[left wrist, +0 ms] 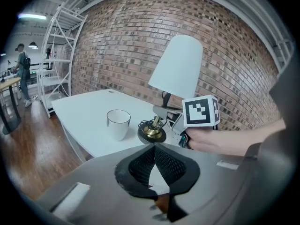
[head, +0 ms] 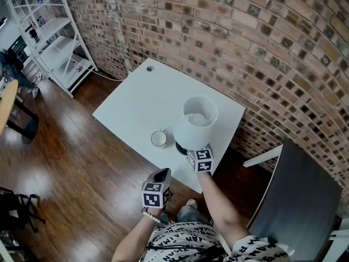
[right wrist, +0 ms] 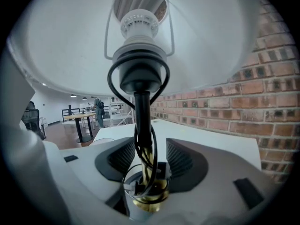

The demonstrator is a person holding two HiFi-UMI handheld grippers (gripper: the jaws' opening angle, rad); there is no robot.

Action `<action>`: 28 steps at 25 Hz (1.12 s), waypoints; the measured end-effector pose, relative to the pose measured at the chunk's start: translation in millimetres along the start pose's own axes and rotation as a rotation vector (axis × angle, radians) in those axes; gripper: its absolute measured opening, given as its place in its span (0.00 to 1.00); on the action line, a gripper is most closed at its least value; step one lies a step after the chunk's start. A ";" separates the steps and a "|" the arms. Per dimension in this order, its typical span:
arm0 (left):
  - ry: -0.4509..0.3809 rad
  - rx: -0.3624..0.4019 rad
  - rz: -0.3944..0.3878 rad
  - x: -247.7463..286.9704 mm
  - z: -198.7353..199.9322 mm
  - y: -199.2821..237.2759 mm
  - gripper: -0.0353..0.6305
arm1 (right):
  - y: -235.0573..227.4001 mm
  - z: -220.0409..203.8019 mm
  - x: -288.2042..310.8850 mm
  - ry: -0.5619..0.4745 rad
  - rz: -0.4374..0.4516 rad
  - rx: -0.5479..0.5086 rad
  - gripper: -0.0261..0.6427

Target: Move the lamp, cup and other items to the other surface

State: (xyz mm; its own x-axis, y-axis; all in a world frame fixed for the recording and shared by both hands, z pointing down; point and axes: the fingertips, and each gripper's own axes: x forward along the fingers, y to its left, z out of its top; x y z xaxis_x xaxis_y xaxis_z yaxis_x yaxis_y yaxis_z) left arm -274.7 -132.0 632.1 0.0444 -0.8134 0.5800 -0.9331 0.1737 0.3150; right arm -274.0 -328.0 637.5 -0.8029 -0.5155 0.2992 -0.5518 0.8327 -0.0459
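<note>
1. The lamp [head: 197, 119] stands on the near edge of the white table [head: 136, 100]. Its thin black stem [right wrist: 141, 121] sits right between the jaws of the right gripper [right wrist: 150, 159].
2. Those jaws stand apart. Their ribbed dark pads flank the stem with a gap on either side and do not press it.
3. The shade is smooth and white, tapered, and open at the top. Under it are a white ribbed socket and a thin wire hoop. A black cord loops down round the stem to a shiny brass collar on a round black base [left wrist: 151, 134].
4. The cup [head: 158, 138] is plain, white and round, with a thin dark rim. It stands upright on the table just left of the right gripper and beyond the left gripper's tips, near the lamp's base but clear of it.
5. The left gripper [left wrist: 154, 149] hangs short of the table edge, behind and to the left of the right one. Its meshed black pads meet at the tips with nothing between them.
6. The table top is smooth and matt, with a small round hole near its far corner.
7. Beyond both grippers rises a rough red-brown brick wall [head: 245, 31]. Glossy dark wood floor [head: 71, 162] lies below them, and a white metal shelf [head: 52, 37] stands far off to the left.
</note>
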 end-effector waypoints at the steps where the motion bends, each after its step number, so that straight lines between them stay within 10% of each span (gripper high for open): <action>1: 0.001 0.005 -0.003 1.2 1.6 0.0 0.06 | -1.2 -2.9 -3.9 0.020 -0.006 0.021 0.36; 11: -0.026 0.056 -0.077 19.7 20.0 -10.1 0.06 | -9.7 -28.3 -93.1 0.177 -0.116 0.241 0.42; 28: 0.075 0.244 -0.413 5.5 -13.6 -90.8 0.06 | 2.2 -72.5 -270.7 0.235 -0.478 0.427 0.42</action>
State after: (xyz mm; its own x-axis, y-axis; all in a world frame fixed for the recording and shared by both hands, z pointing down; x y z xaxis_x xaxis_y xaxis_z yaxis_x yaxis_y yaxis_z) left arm -184.9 -144.7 616.9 0.4461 -0.7432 0.4986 -0.8880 -0.2982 0.3501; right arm -41.5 -172.0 625.5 -0.4049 -0.7092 0.5771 -0.9131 0.3467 -0.2146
